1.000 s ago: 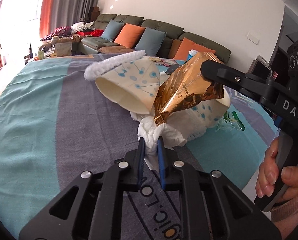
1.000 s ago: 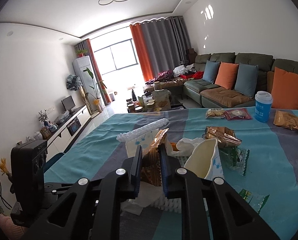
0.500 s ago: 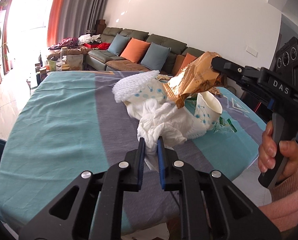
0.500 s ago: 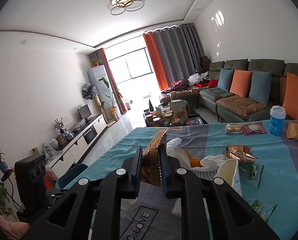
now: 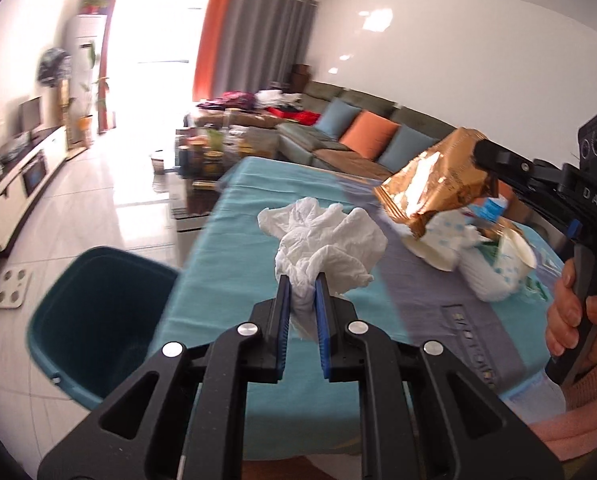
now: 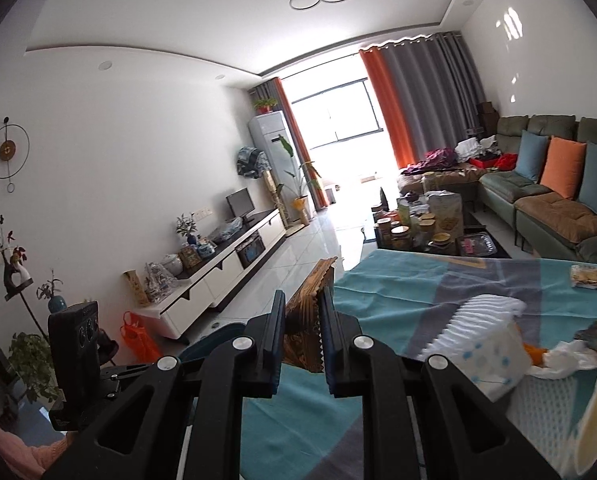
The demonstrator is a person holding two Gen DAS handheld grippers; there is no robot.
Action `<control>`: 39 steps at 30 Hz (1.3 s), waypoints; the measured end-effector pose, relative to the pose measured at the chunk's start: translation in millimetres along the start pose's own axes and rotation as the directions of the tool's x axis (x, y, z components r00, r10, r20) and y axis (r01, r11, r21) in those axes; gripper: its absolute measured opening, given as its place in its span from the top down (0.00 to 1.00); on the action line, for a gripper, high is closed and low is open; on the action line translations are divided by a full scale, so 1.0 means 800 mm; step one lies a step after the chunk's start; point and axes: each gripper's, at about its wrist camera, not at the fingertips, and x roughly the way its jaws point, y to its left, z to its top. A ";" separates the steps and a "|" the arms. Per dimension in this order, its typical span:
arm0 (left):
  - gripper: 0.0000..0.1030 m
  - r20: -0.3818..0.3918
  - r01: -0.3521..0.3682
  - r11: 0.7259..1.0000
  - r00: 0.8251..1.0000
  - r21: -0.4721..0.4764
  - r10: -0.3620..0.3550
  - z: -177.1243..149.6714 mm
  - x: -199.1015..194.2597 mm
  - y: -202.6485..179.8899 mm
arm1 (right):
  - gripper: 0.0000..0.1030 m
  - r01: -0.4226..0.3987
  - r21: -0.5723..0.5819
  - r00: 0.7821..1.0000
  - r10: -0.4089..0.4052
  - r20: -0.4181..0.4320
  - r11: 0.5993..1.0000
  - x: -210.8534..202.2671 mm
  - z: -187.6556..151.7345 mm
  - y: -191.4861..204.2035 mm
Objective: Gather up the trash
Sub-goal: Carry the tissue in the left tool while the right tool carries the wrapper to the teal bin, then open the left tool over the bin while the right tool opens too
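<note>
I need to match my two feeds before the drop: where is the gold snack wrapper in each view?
Left wrist view: the gold snack wrapper is upper right, above the table, pinched by the right tongs.
Right wrist view: the wrapper is at centre, edge-on between the tongs' blue pads.
Shared landmark: the orange cushion on the green sofa.

The bin (image 5: 94, 320) is blurred, its near rim hidden behind the left gripper (image 5: 301, 292). In the right wrist view only a sliver of the bin (image 6: 214, 338) shows. The paper cup (image 6: 594, 420) at the right is cut by the edge. Wrapper (image 5: 434, 184) print is unreadable.
</note>
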 end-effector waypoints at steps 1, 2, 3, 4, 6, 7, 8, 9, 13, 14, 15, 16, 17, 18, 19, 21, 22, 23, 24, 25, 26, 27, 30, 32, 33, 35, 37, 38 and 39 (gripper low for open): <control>0.88 0.005 -0.032 0.999 0.999 -0.017 0.032 0.001 -0.005 0.017 | 0.85 -0.022 -0.001 1.000 0.022 -0.011 1.000 0.013 0.002 0.006; 0.88 0.007 -0.057 0.998 0.998 -0.032 0.057 0.003 -0.010 0.031 | 0.85 -0.047 0.002 0.999 0.047 -0.021 0.999 0.026 0.005 0.013; 0.88 0.008 -0.081 0.996 0.997 -0.047 0.082 0.004 -0.014 0.045 | 0.85 -0.070 0.002 0.997 0.070 -0.030 0.998 0.038 0.006 0.021; 0.88 0.010 -0.110 0.992 0.994 -0.062 0.111 0.005 -0.018 0.060 | 0.85 -0.087 -0.007 0.996 0.087 -0.037 0.996 0.051 0.006 0.031; 0.87 0.005 -0.156 0.984 0.988 -0.086 0.157 0.005 -0.024 0.092 | 0.85 -0.123 -0.011 0.991 0.122 -0.060 0.992 0.078 0.006 0.048; 0.87 -0.002 -0.176 0.979 0.984 -0.102 0.177 0.005 -0.026 0.108 | 0.85 -0.138 -0.010 0.988 0.137 -0.072 0.990 0.089 0.004 0.055; 0.87 -0.006 -0.192 0.975 0.981 -0.113 0.193 0.004 -0.028 0.122 | 0.85 -0.153 -0.010 0.985 0.152 -0.084 0.988 0.102 0.002 0.060; 0.87 -0.012 -0.209 0.970 0.978 -0.121 0.209 0.004 -0.029 0.135 | 0.85 -0.166 -0.016 0.982 0.164 -0.096 0.986 0.114 0.002 0.068; 0.87 -0.048 -0.271 0.951 0.963 -0.146 0.267 0.000 -0.028 0.182 | 0.85 -0.202 -0.030 0.969 0.195 -0.152 0.979 0.155 -0.002 0.097; 0.87 -0.057 -0.277 0.949 0.961 -0.153 0.271 -0.001 -0.028 0.194 | 0.85 -0.207 -0.035 0.966 0.199 -0.168 0.978 0.165 -0.005 0.101; 0.87 -0.066 -0.282 0.946 0.959 -0.158 0.275 -0.003 -0.028 0.205 | 0.85 -0.212 -0.036 0.962 0.202 -0.183 0.977 0.174 -0.007 0.106; 0.87 -0.078 -0.295 0.941 0.955 -0.163 0.286 -0.004 -0.025 0.214 | 0.85 -0.217 -0.033 0.958 0.206 -0.201 0.976 0.186 -0.011 0.106; 0.87 -0.089 -0.302 0.939 0.953 -0.167 0.291 -0.005 -0.022 0.223 | 0.85 -0.221 -0.031 0.953 0.209 -0.221 0.975 0.195 -0.015 0.109; 0.87 -0.098 -0.307 0.936 0.951 -0.171 0.294 -0.006 -0.021 0.233 | 0.85 -0.221 -0.032 0.948 0.207 -0.241 0.975 0.204 -0.019 0.112; 0.87 -0.106 -0.312 0.934 0.949 -0.174 0.297 -0.008 -0.017 0.237 | 0.85 -0.222 -0.031 0.944 0.207 -0.259 0.975 0.211 -0.023 0.115; 0.86 -0.125 -0.317 0.931 0.946 -0.179 0.298 -0.010 -0.010 0.252 | 0.85 -0.220 -0.033 0.933 0.201 -0.299 0.975 0.226 -0.032 0.120; 0.86 -0.132 -0.323 0.929 0.944 -0.179 0.303 -0.013 -0.003 0.251 | 0.85 -0.216 -0.035 0.926 0.193 -0.323 0.976 0.234 -0.036 0.122; 0.85 -0.144 -0.330 0.927 0.941 -0.179 0.307 -0.014 0.003 0.254 | 0.85 -0.210 -0.038 0.920 0.184 -0.347 0.977 0.242 -0.042 0.122; 0.85 -0.156 -0.335 0.925 0.938 -0.178 0.310 -0.017 0.010 0.256 | 0.85 -0.204 -0.039 0.913 0.176 -0.368 0.978 0.248 -0.046 0.123; 0.85 -0.167 -0.342 0.923 0.935 -0.175 0.315 -0.022 0.016 0.251 | 0.85 -0.201 -0.041 0.907 0.170 -0.384 0.979 0.255 -0.051 0.124; 0.85 -0.176 -0.347 0.922 0.932 -0.174 0.318 -0.024 0.017 0.250 | 0.85 -0.198 -0.046 0.903 0.164 -0.398 0.979 0.260 -0.054 0.126; 0.85 -0.185 -0.348 0.921 0.930 -0.173 0.316 -0.028 0.025 0.246 | 0.84 -0.195 -0.053 0.898 0.157 -0.412 0.979 0.265 -0.059 0.129; 0.84 -0.202 -0.355 0.918 0.926 -0.178 0.319 -0.030 0.039 0.250 | 0.83 -0.189 -0.059 0.878 0.142 -0.456 0.980 0.279 -0.066 0.135; 0.81 -0.207 -0.359 0.915 0.924 -0.185 0.321 -0.032 0.048 0.249 | 0.83 -0.186 -0.061 0.868 0.135 -0.478 0.981 0.286 -0.071 0.139; 0.77 -0.211 -0.362 0.912 0.923 -0.191 0.322 -0.032 0.051 0.250 | 0.83 -0.186 -0.061 0.862 0.133 -0.490 0.981 0.288 -0.072 0.140; 0.75 -0.211 -0.365 0.910 0.922 -0.196 0.325 -0.036 0.056 0.247 | 0.80 -0.181 -0.062 0.855 0.126 -0.503 0.981 0.296 -0.075 0.141; 0.65 -0.212 -0.371 0.906 0.920 -0.201 0.330 -0.036 0.061 0.248 | 0.71 -0.179 -0.062 0.852 0.123 -0.508 0.982 0.297 -0.076 0.140; 0.63 -0.212 -0.376 0.904 0.918 -0.204 0.334 -0.035 0.064 0.250 | 0.67 -0.175 -0.063 0.851 0.119 -0.511 0.983 0.298 -0.076 0.140; 0.63 -0.211 -0.379 0.902 0.918 -0.206 0.337 -0.034 0.066 0.251 | 0.67 -0.172 -0.063 0.853 0.117 -0.508 0.983 0.297 -0.076 0.139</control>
